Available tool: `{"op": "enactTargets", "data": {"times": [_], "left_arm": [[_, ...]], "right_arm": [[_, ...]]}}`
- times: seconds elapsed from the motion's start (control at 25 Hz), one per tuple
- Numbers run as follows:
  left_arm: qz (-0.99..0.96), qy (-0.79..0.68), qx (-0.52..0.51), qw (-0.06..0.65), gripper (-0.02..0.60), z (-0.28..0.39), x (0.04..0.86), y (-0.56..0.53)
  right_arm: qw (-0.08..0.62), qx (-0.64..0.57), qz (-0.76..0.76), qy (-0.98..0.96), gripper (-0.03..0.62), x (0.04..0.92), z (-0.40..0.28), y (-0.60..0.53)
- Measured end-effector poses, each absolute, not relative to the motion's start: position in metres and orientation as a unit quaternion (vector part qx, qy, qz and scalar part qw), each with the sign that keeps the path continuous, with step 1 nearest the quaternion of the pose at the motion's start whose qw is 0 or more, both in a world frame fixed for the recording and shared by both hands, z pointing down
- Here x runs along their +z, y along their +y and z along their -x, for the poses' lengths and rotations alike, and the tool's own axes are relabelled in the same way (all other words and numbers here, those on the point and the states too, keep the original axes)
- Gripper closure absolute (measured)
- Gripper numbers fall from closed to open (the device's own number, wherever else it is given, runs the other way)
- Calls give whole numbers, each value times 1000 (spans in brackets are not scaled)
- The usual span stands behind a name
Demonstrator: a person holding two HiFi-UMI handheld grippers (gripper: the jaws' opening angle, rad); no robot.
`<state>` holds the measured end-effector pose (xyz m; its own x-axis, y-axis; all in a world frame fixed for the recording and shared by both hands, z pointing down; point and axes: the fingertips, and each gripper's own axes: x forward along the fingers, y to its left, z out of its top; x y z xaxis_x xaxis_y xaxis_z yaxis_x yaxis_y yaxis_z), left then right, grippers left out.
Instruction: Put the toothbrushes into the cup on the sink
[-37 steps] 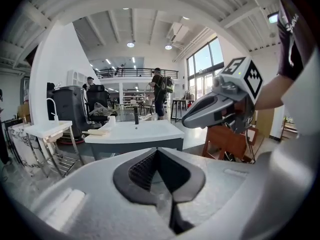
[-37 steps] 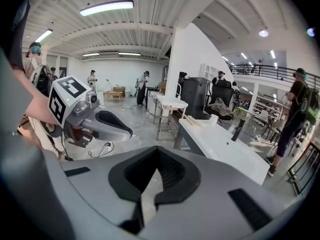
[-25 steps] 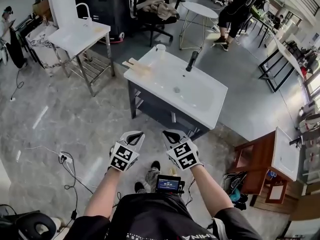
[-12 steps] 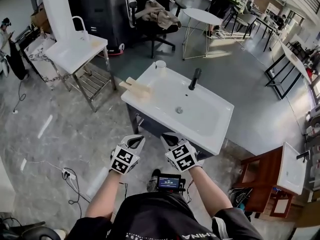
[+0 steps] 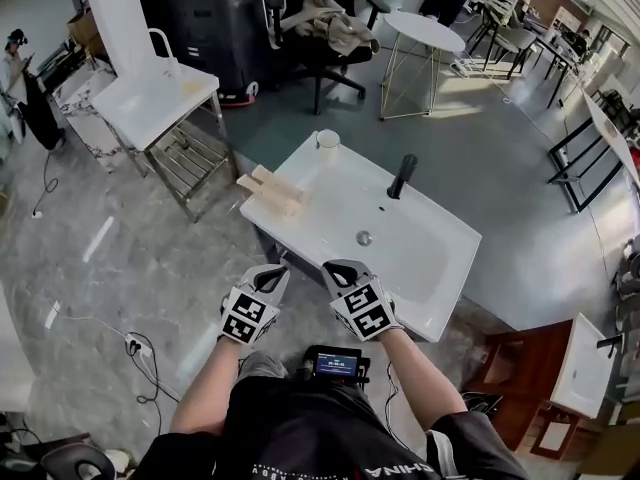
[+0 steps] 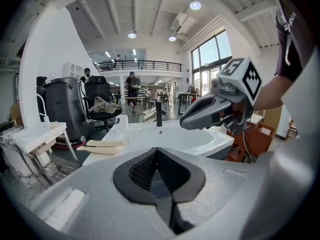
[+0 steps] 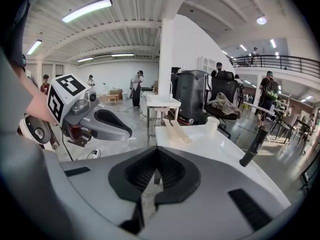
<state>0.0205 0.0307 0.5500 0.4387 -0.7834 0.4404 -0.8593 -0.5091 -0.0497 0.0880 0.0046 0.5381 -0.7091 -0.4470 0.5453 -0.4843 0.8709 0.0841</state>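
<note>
**Toothbrushes [image 5: 270, 190] lie near cup [image 5: 327, 146] on sink [image 5: 425, 263], both tools closed and empty**

Pale, long and flat, the toothbrushes rest across the sink's far left edge, one end poking out past the rim. The white cup stands upright at the far corner of the same counter, close to them but not touching. A black faucet [image 5: 402, 176] rises at the back of the basin, with the drain [image 5: 364, 237] below it in the bowl.

A person in a dark top holds the left gripper [image 5: 274, 272] and the right gripper [image 5: 338, 268] side by side at the sink's near edge, the left one over the grey floor [image 5: 120, 258], both tips pointing toward the basin. Each tool's jaws are pressed together with nothing between them (each gripper's own view shows its dark pads meeting at the tip). Both grippers are well apart from the toothbrushes and the cup.

Behind the sink stand an office chair [image 5: 330, 28] draped with clothing and a round table [image 5: 428, 30].
</note>
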Motion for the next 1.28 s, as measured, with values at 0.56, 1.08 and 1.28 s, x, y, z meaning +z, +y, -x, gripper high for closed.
{"op": "enactTargets", "data": {"times": [0.56, 1.08, 1.28], "left_arm": [[-866, -439, 216, 103, 584, 34, 574, -63], [-896, -374, 225, 85, 584, 99, 582, -145], [-902, -356, 228, 87, 584, 99, 588, -155]], "right_arm": [[313, 53, -292, -902, 585, 557, -46, -80], [307, 84, -371, -872, 585, 564, 9, -146], [306, 95, -386, -865, 585, 567, 9, -158]]}}
